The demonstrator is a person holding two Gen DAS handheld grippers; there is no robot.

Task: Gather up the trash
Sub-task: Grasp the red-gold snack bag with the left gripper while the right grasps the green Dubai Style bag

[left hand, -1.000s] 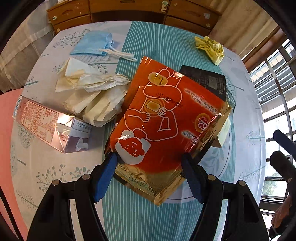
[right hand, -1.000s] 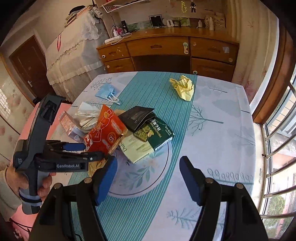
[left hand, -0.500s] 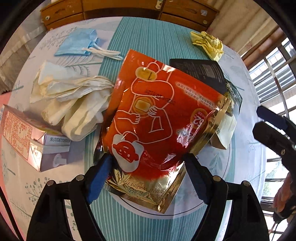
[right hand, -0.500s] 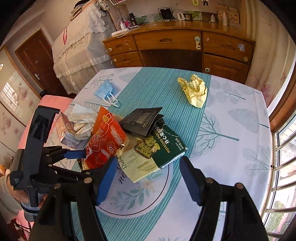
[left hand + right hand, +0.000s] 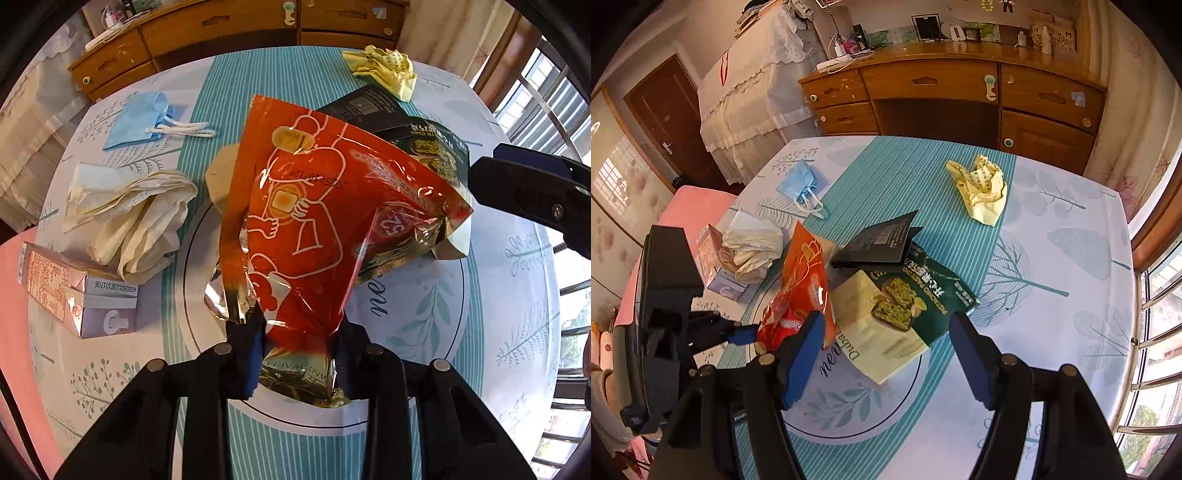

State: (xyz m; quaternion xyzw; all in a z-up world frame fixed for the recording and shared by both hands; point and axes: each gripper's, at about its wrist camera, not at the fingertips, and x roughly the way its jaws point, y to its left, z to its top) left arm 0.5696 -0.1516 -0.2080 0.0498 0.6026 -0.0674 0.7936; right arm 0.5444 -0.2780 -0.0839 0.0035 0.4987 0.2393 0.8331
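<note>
Jaws of the left gripper (image 5: 299,354) are closing on the orange foil pouch's (image 5: 332,221) crumpled lower end, mid-table (image 5: 1052,332). The right gripper (image 5: 886,350) stands wide open and empty above the green snack packet (image 5: 916,295).

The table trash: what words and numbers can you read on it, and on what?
"ANT WARM": gold bottom edge of the crinkly orange foil pouch.
"52": round badge on that pouch, upside down.
"PISTACHIO": dark green snack bag.
"Duba...": its cream part, cut off.
Date-code digits on the pink and lilac carton, yellow crumpled wrapper, black sachet: too small to read.
</note>
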